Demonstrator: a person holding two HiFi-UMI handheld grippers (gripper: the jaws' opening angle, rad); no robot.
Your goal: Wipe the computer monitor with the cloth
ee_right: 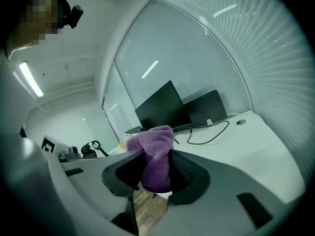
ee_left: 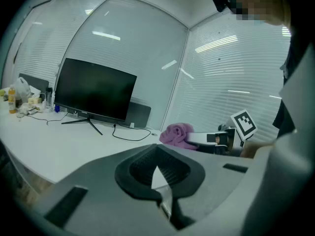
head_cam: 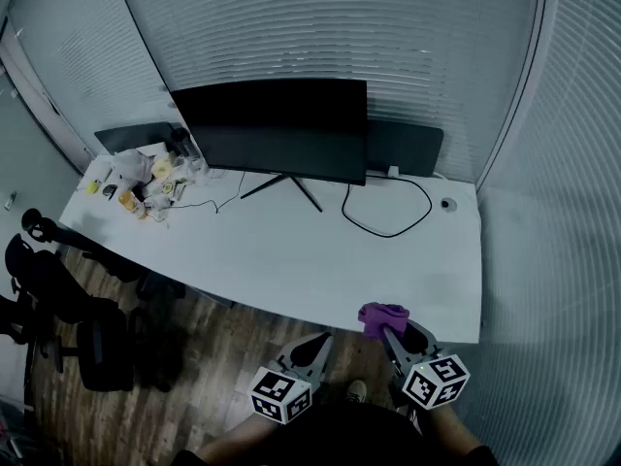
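The black monitor stands dark on its thin stand at the back of the white desk. It also shows in the left gripper view as the monitor, and in the right gripper view as the monitor. My right gripper hovers at the desk's near right edge, shut on a purple cloth. That cloth bunches up between the jaws of the right gripper. My left gripper hangs beside it off the desk's front edge, jaws together and empty. From the left gripper, the cloth lies to the right.
A black cable loops on the desk right of the monitor stand. Bottles and bags crowd the far left corner. A dark panel stands behind the monitor. Black office chairs sit on the wood floor at left. Blinds cover the walls.
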